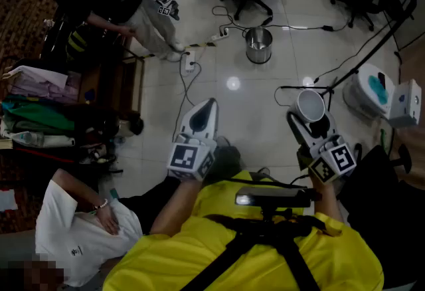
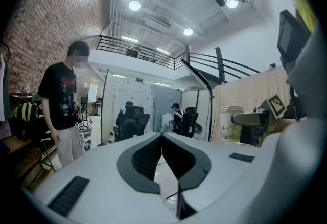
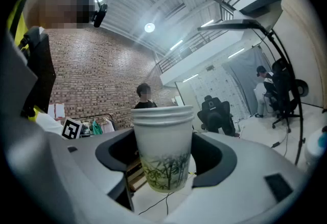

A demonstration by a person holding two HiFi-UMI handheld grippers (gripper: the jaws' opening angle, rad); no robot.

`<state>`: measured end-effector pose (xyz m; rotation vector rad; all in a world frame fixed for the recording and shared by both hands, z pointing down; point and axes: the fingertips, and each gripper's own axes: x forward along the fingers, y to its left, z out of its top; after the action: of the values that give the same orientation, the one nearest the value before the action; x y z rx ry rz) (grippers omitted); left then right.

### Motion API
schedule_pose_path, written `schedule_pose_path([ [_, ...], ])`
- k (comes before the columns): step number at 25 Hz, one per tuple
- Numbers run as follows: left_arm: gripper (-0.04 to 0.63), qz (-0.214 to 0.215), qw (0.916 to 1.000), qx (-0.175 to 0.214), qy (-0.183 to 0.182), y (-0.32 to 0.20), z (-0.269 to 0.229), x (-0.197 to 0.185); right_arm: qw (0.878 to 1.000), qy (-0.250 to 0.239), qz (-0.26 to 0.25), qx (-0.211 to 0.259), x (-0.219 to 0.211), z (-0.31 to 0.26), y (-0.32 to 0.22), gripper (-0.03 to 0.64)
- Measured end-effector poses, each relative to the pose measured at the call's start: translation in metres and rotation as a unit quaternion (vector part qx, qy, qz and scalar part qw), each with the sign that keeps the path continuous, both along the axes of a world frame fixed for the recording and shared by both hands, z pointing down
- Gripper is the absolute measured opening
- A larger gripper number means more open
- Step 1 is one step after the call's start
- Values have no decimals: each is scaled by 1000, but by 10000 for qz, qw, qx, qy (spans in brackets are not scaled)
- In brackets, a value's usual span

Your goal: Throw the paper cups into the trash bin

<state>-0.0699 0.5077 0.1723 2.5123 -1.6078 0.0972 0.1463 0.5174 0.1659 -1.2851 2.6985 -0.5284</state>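
The right gripper [image 1: 311, 113] pinches an upright paper cup [image 3: 163, 141]. The trash bin [image 1: 258, 45] stands ahead, a bit left. The left gripper [image 1: 207, 107] has its jaws pressed together, empty.

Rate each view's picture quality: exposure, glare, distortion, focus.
Head view: underexposed, left side nearly black, one glare spot on the glossy floor, trash bin still readable. Left gripper view: strong fisheye bending, dark corners, ceiling lamps blown out, left gripper sharp. Right gripper view: same fisheye and dark corners, paper cup sharp in the right gripper.
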Motion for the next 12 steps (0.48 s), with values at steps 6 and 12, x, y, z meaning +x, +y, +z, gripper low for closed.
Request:
schedule_pose_path([
  [6,-6,118,9999,-40,50,-120,20,-36,9998,155,72,40,-32,12,-114,341],
  [12,-6,578,9981,92,211,-275,1,-56,9979,402,461,200,-59,-22,-249,341],
])
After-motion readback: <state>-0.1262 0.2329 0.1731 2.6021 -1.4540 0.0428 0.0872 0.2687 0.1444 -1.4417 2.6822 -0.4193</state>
